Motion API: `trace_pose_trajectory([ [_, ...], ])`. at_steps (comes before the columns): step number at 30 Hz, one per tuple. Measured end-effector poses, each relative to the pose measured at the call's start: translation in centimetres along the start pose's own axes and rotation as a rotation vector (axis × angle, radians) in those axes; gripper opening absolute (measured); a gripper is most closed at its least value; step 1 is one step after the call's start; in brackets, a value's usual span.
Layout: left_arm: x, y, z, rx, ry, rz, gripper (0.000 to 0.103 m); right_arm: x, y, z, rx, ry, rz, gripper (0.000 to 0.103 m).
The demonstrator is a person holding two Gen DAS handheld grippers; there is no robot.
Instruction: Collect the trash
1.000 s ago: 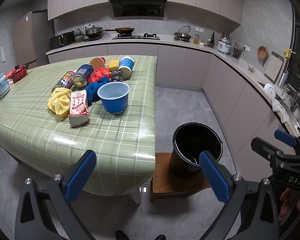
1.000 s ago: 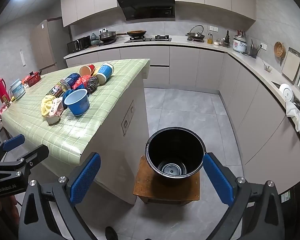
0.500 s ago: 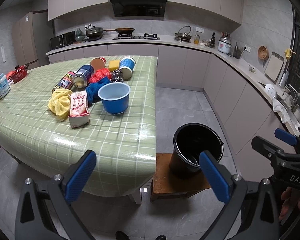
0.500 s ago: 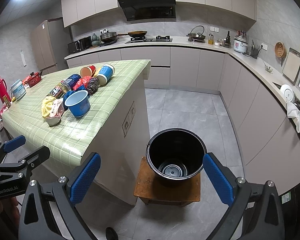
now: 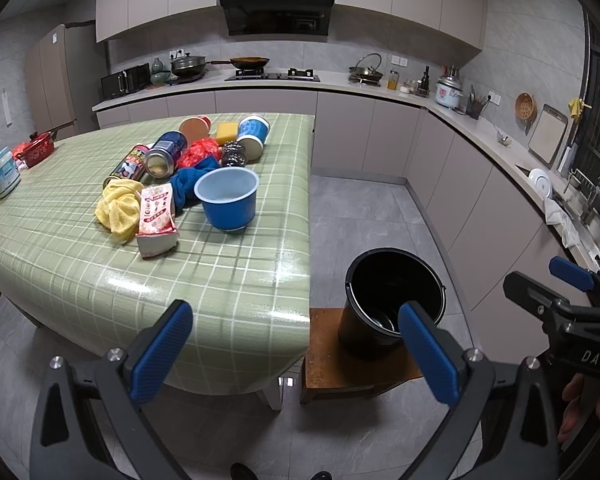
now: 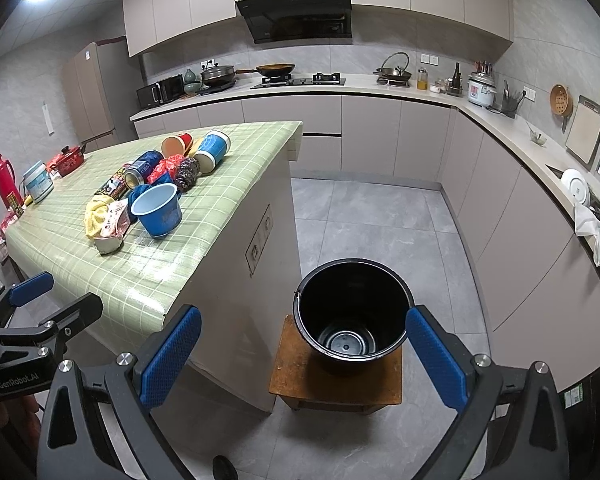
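Grey-tiled kitchen floor (image 6: 364,216) fills the room, and the green checked tablecloth-covered table (image 5: 220,280) runs under the left gripper (image 5: 296,348), near corner hidden by its fingers. Both the left and the right gripper (image 6: 300,350) gape wide, empty. The round black plastic bucket (image 6: 352,316) sits on a brown wooden stool (image 6: 300,380) between the right jaws, while the trash pile around a blue plastic cup (image 5: 228,200) lies far ahead, its back items overlapping and hard to separate.

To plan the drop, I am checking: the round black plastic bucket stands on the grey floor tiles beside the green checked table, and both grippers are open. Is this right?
Not quite. The round black plastic bucket stands on a small brown wooden stool, not on the floor tiles, as the right wrist view shows. The rest holds: it is beside the green checked table, and the left gripper and right gripper are open.
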State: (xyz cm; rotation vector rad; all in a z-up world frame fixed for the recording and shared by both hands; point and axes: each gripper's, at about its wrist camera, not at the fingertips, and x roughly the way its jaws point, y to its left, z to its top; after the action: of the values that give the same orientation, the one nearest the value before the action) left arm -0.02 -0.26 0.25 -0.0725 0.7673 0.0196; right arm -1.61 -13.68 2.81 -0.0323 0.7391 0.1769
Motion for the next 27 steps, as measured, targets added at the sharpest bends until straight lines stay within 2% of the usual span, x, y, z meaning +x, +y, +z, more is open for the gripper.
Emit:
trace_pose_trajectory([
  [27,-0.46,-0.66,0.02,0.008,-0.016,-0.003,0.103,-0.3,-0.11,0.31,0.002,-0.013,0.005,0.103],
])
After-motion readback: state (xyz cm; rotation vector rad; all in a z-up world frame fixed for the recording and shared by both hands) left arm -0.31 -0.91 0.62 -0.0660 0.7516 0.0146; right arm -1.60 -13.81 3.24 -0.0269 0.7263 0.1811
